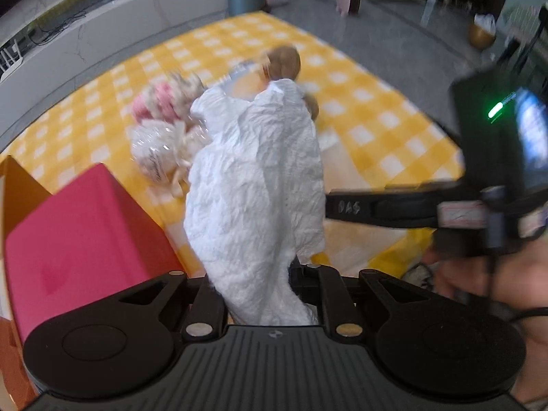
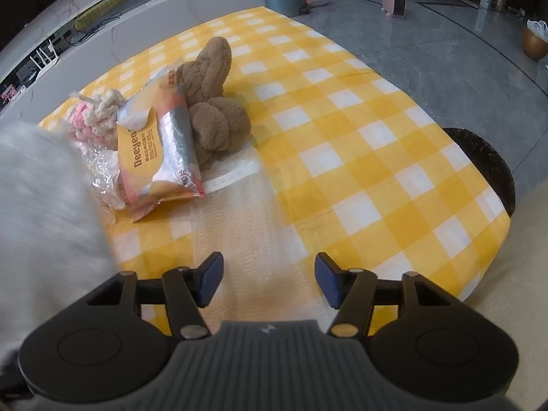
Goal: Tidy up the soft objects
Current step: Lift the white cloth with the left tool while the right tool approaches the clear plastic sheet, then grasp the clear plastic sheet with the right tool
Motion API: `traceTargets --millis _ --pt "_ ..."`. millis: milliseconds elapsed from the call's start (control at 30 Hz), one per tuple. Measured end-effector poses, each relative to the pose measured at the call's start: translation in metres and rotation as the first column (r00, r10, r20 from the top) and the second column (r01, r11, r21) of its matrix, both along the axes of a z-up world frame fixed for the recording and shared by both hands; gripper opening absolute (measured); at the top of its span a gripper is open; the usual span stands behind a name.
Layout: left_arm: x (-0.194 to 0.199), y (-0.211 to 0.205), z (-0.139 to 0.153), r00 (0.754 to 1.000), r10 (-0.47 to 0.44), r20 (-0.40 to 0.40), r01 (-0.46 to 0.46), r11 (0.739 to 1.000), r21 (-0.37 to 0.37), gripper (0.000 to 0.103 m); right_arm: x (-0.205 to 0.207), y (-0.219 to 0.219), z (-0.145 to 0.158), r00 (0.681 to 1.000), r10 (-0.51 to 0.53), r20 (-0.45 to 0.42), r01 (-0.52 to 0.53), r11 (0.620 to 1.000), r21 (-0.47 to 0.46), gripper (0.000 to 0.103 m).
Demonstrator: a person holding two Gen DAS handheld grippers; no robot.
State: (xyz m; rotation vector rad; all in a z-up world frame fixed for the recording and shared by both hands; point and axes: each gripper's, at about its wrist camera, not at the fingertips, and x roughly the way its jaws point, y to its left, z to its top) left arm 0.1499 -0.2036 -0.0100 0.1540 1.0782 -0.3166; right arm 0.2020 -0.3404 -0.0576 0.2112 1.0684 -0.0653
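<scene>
A yellow-and-white checked mat (image 2: pixel 342 144) covers most of the floor ahead, its far edge running along a pale ledge (image 2: pixel 144 30) and its right edge meeting grey floor (image 2: pixel 462 54); the right half of the mat lies bare, while its things are bunched on the left. A red box (image 1: pixel 85 239) stands at the mat's near left corner, in the left view, just beside the white cloth (image 1: pixel 260 188). That cloth is crumpled and long, its long axis running from the left gripper (image 1: pixel 260 294) away toward the pile; its near end is pinched between the closed fingers, and it also shows as a blurred white mass at the left edge of the right view. Behind it sits a brown plush (image 2: pixel 215 102), twisted, its long axis pointing away and slightly right. An orange wipes pack (image 2: pixel 157 150) leans against the plush on its left, lengthwise toward the camera. Touching the pack's left side are a pink-and-cream knit (image 2: pixel 92 113) and crinkled clear wrap (image 2: pixel 102 174). The right gripper (image 2: pixel 269 282) hovers over the mat's near edge, jaws spread wide with nothing between them.
</scene>
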Motion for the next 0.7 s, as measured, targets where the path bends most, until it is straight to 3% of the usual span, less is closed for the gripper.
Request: traceTargets --millis 67,100,333,567,700 --pt "-0.005 0.008 0.012 0.999 0.034 0.031 -0.033 0.999 -0.033 0.016 0.002 0.001 -0.001 1.0 -0.008 -0.01 0.008 1.0 -0.011 0.087" --pt "-0.005 0.008 0.017 0.998 0.038 0.056 -0.036 0.999 -0.04 0.016 0.003 0.001 -0.002 1.0 -0.014 -0.013 0.014 1.0 -0.01 0.088" --pt "-0.02 0.024 0.039 0.988 0.052 0.142 -0.041 0.996 -0.079 0.016 0.011 0.005 -0.01 0.998 -0.024 -0.063 0.022 0.999 -0.032 0.093" --pt "-0.023 0.037 0.041 0.986 0.075 0.148 -0.059 0.992 -0.108 0.016 0.018 0.032 -0.018 0.996 0.032 -0.08 -0.044 0.986 -0.162 0.096" --pt "-0.027 0.044 0.04 0.986 0.091 0.141 -0.072 0.989 -0.128 0.017 0.018 0.032 -0.019 0.996 0.047 -0.074 -0.057 0.988 -0.145 0.094"
